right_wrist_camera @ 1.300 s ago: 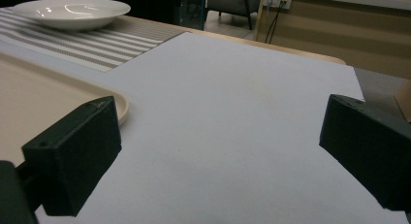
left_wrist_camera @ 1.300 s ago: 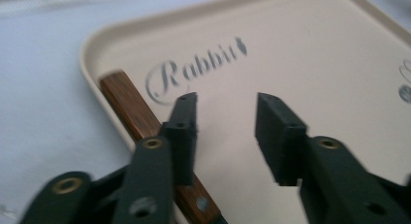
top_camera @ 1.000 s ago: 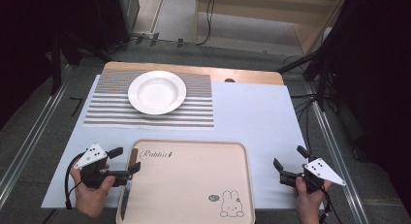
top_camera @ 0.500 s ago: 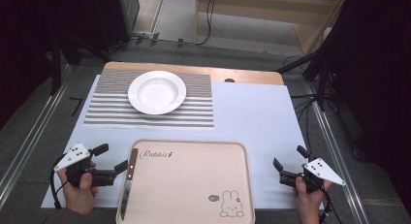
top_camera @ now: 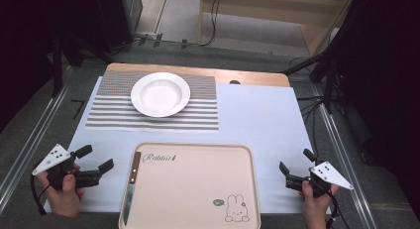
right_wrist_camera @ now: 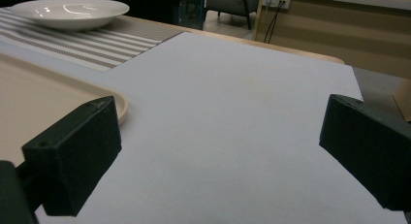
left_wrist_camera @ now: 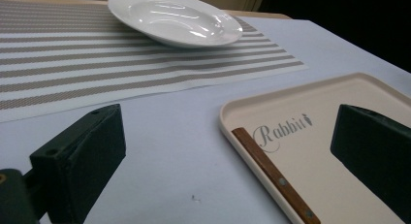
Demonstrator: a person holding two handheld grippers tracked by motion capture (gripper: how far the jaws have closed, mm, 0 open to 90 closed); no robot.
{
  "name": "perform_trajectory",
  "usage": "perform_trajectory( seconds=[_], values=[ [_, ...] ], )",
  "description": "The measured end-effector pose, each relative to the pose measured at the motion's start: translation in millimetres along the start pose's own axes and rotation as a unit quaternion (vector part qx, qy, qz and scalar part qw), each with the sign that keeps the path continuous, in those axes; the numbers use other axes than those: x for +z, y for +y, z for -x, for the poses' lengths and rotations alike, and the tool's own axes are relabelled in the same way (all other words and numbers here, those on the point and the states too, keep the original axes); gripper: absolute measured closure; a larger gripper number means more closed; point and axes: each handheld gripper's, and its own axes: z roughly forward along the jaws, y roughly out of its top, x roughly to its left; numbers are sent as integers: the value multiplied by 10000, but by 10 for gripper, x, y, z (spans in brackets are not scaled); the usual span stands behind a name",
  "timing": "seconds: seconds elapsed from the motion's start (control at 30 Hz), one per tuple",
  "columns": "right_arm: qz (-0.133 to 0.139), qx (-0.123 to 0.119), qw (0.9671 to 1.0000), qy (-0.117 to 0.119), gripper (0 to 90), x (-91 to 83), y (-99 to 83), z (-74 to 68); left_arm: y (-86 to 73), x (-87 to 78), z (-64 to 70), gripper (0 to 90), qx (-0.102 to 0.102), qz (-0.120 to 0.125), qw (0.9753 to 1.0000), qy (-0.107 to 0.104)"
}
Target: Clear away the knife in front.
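The knife (top_camera: 130, 188) lies flat along the left edge of the beige tray (top_camera: 198, 154), its brown wooden handle (left_wrist_camera: 274, 174) pointing away from the person and its blade toward the near rim. It sits just to the right of the left claw (top_camera: 98, 158), apart from it, with a strip of pale blue table cover (top_camera: 257, 115) between the jaw tips and the tray's rim. In the left gripper view the handle runs diagonally between the two black jaws, closer to the right-hand one, beside the printed word "Rabbit" (left_wrist_camera: 281, 133) on the tray.

The left claw stands open, jaws spread wide and holding nothing, hovering low over the table cover at the tray's left side, gripped by the person's left hand (top_camera: 64, 194).

The right claw (top_camera: 296, 167) is also open and empty, jaws well apart, held by the right hand (top_camera: 314, 204) just off the tray's right edge. Its jaws point across the bare cover, and the tray's rounded corner shows behind its left jaw in the right gripper view.

Beyond both claws, farther up the table, a white deep plate (top_camera: 160, 94) rests on a grey-and-white striped placemat (top_camera: 198, 115). It lies ahead of the left claw and well apart from it. A small rabbit drawing (top_camera: 236, 209) marks the tray's near right corner.
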Motion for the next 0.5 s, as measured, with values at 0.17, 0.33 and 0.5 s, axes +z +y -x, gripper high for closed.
perform_trajectory(
  seconds=[0.17, 0.33, 0.5],
  values=[
    [0, 0, 10000, 2, 0, 1, 0, -1, -21, -52, -100, 0, -8, -24, 9999, 144],
    [2, 17, 10000, -3, 0, 1, 0, 1, -40, -110, -207, 0, -88, -16, 9996, 266],
    [13, 24, 10000, -5, 0, 1, 0, 6, -62, -179, -307, 0, -170, 59, 9992, 362]
  ],
)
